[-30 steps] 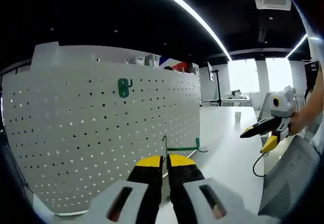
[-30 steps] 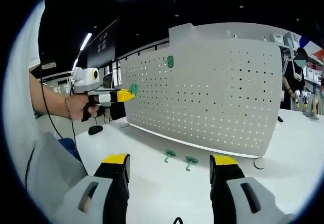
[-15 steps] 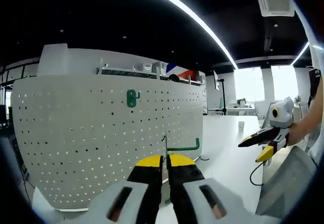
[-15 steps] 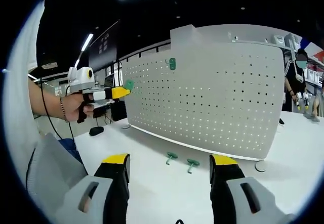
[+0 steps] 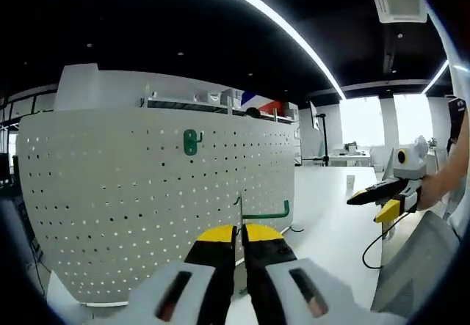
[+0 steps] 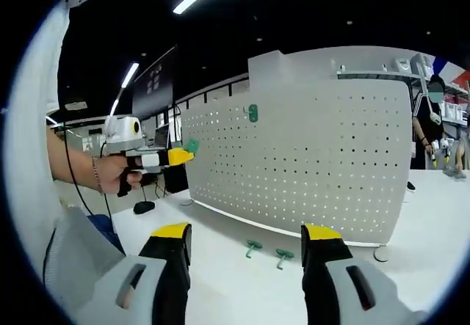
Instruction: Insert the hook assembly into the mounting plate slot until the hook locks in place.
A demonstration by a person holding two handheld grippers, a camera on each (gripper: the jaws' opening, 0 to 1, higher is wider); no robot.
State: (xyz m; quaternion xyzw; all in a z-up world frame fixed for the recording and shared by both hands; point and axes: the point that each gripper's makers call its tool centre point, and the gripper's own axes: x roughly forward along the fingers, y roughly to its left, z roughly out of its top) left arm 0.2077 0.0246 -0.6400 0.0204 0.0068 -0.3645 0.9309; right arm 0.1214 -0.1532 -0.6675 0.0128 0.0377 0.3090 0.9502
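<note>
Hook (image 5: 264,213) pinched in left gripper (image 5: 240,231) jaws, in front of pegboard (image 5: 147,193), apparently not touching. Right gripper (image 6: 246,231) jaws spread, empty. Two hooks (image 6: 268,250) on table (image 6: 220,281); one (image 6: 252,112) mounted on pegboard.

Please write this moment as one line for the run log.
left claw: shut on green hook, facing pegboard | right claw: open, empty | mounted hook: on pegboard | two spare hooks: on table
</note>
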